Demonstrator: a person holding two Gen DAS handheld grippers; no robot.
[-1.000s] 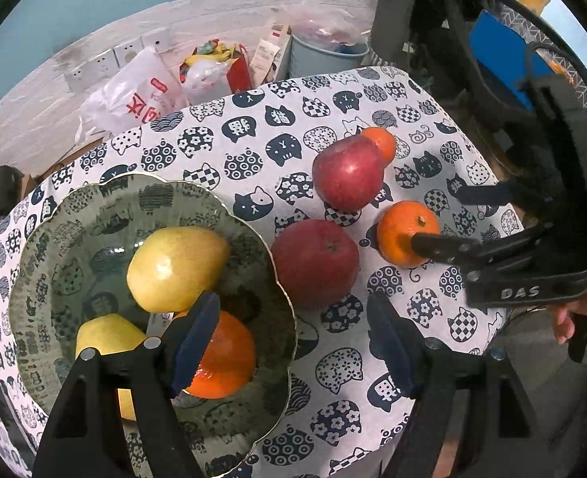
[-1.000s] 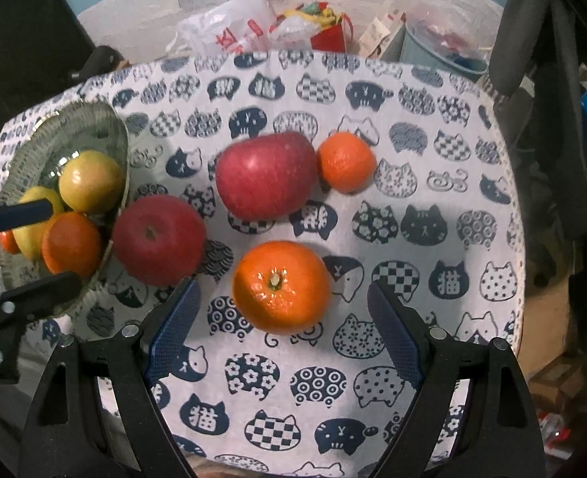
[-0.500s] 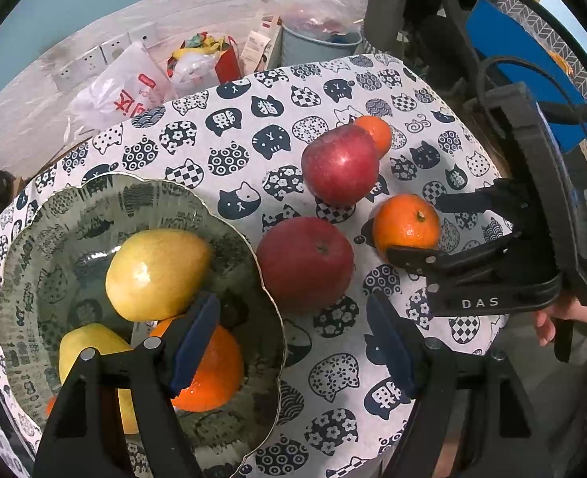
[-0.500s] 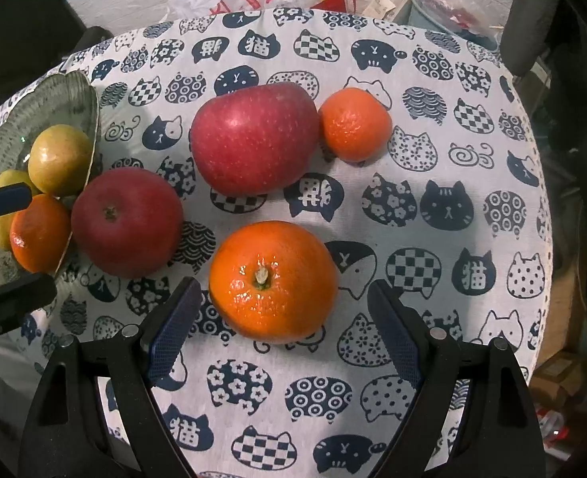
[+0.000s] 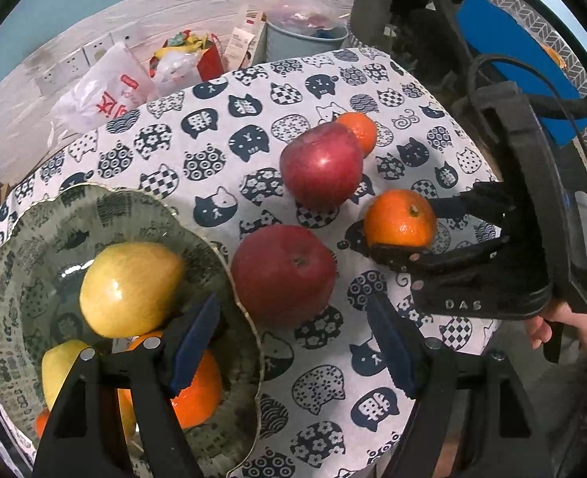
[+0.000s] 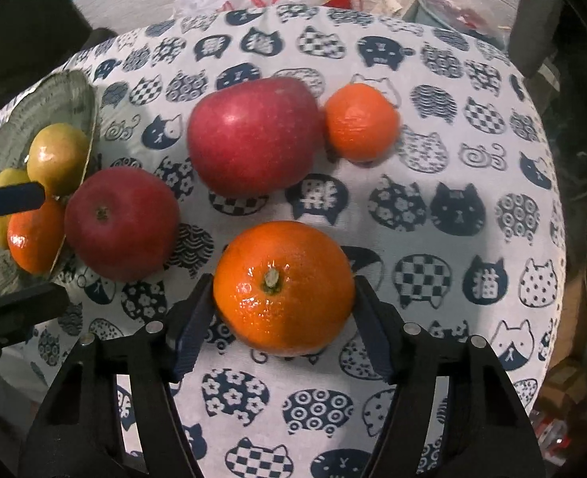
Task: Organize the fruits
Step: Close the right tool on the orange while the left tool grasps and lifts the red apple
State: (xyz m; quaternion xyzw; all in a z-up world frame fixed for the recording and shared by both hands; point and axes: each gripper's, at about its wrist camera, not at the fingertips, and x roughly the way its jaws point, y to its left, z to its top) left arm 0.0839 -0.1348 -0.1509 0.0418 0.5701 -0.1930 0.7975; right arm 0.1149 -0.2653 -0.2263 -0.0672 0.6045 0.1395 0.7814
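Four fruits left on cloth (image 6: 432,207); at least four in bowl (image 5: 22,247). My right gripper (image 6: 281,302) is closing on near orange (image 6: 283,286) (pads at its sides). Left gripper (image 5: 293,342) open, empty, over bowl's edge.

A bowl (image 6: 74,91) sits at the left edge of the table (image 6: 472,207) and holds several fruits (image 6: 56,157). An apple (image 6: 122,223) lies on the table touching the bowl's right rim. A second apple (image 6: 253,135) lies behind it and to the right, with a small orange (image 6: 361,127) just beside its right side. A large orange (image 6: 283,286) lies nearest the camera, between the fingers of the right gripper (image 6: 283,334).
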